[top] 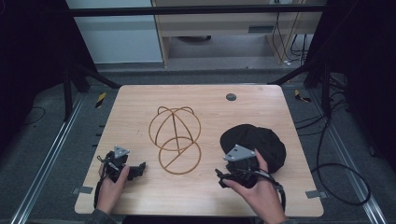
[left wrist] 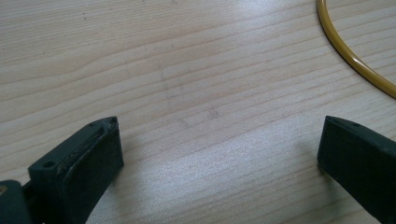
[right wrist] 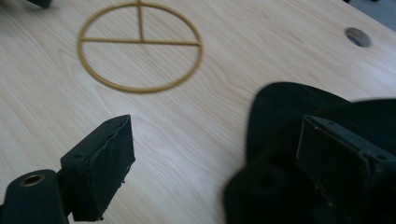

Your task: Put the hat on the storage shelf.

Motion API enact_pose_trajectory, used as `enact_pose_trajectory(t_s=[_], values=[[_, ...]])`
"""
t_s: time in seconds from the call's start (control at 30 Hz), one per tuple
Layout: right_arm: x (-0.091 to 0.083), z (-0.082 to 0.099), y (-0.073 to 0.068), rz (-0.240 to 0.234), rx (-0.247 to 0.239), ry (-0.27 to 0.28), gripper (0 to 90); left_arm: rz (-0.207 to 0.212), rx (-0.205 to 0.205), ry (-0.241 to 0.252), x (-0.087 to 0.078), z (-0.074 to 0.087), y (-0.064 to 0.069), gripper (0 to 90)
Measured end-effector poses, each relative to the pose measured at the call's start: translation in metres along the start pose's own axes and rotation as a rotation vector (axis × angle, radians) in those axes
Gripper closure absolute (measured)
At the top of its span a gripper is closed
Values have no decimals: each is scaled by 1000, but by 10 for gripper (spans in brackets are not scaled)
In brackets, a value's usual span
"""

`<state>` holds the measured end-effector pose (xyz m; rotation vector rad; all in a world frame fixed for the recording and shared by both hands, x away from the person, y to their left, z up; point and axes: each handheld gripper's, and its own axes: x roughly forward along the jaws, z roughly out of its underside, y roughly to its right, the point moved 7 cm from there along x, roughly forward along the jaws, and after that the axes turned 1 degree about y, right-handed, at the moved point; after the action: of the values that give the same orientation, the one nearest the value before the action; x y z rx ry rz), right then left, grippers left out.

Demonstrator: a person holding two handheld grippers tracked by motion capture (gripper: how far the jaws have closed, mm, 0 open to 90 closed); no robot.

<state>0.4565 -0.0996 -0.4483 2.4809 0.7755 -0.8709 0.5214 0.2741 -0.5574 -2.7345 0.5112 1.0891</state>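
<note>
A gold wire stand is sitting near the middle of the table, its round base lying flat on the wood. A black cap is lying to its right. The left tool is resting near the table's left front, jaws spread wide over bare wood, holding nothing. The right tool is also gaping wide, one jaw over the cap's edge, the other over the wood, gripping nothing.

a light wooden table on grey carpet, pale cabinet behind, dark surroundings
</note>
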Motion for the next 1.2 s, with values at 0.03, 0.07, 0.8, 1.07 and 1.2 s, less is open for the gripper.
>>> enact_pose_trajectory(t_s=[0.03, 0.07, 0.8, 1.07, 1.2], values=[[-4, 3, 6, 6, 11, -9, 112, 0, 1, 0, 0, 0, 0, 0], [-7, 6, 11, 9, 18, -19, 109, -1, 0, -3, 1, -1, 0, 0], [-54, 90, 100, 74, 235, -138, 151, -4, 0, -2, 0, 0, 3, 0], [-45, 84, 113, 59, 228, -160, 222, 2, 7, -3, 0, 0, 4, 0], [-37, 79, 118, 40, 242, -174, 241, 6, 8, 0, 0, 0, 4, 0]])
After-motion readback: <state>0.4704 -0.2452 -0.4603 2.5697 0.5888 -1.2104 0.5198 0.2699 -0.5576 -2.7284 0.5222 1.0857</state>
